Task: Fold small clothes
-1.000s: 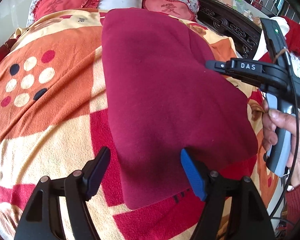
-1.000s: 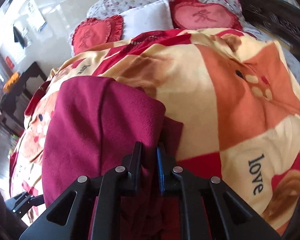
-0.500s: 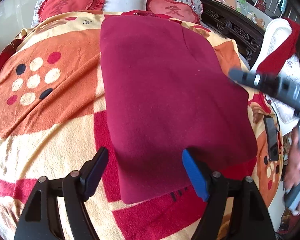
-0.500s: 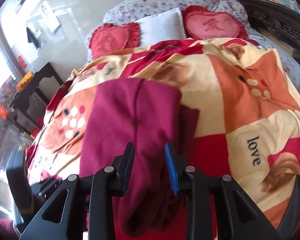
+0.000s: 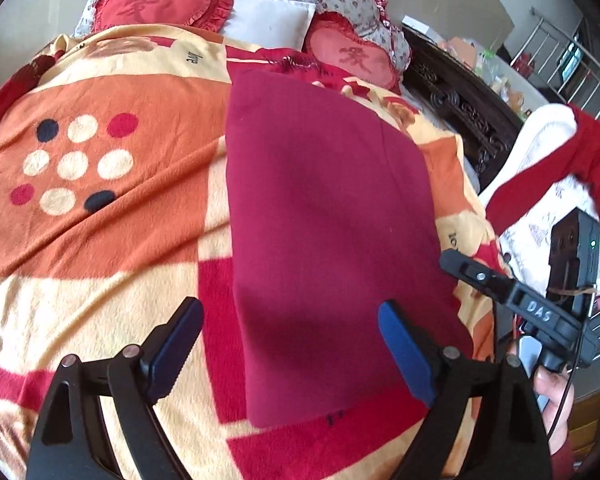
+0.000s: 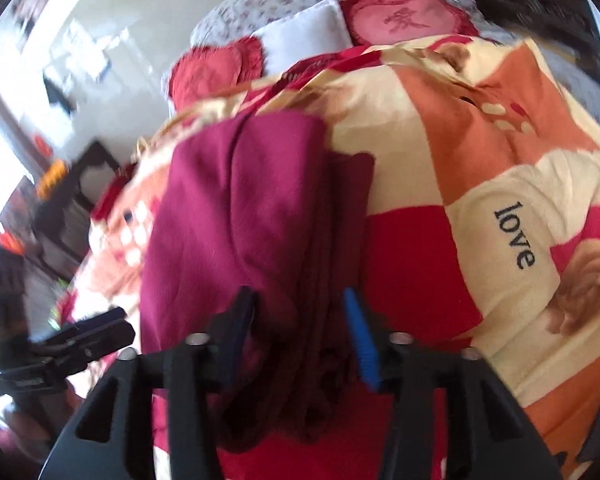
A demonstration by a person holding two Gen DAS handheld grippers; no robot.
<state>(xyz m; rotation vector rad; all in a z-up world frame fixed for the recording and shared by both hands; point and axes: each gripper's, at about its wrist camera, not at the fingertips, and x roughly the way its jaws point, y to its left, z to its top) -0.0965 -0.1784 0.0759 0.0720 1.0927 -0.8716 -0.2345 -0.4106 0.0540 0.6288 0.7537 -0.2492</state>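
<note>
Your bed fills both views under a fleece blanket (image 5: 100,208) of orange, cream and red checks. On it, from centre toward 6 o'clock in the left wrist view, lies the maroon garment (image 5: 324,240), already folded into a long flat panel; judging by its length, a crosswise fold or two is left. Heart cushions (image 5: 152,4) and a white pillow (image 5: 268,20) sit at 12 o'clock, a dark carved bed frame (image 5: 472,108) at 2 o'clock. Your left gripper (image 5: 292,348) is opening wide above the panel's near end, holding nothing. Your right gripper (image 6: 300,340) is opening too; the garment's thick folded edge hangs between its jaws, apparently released.
</note>
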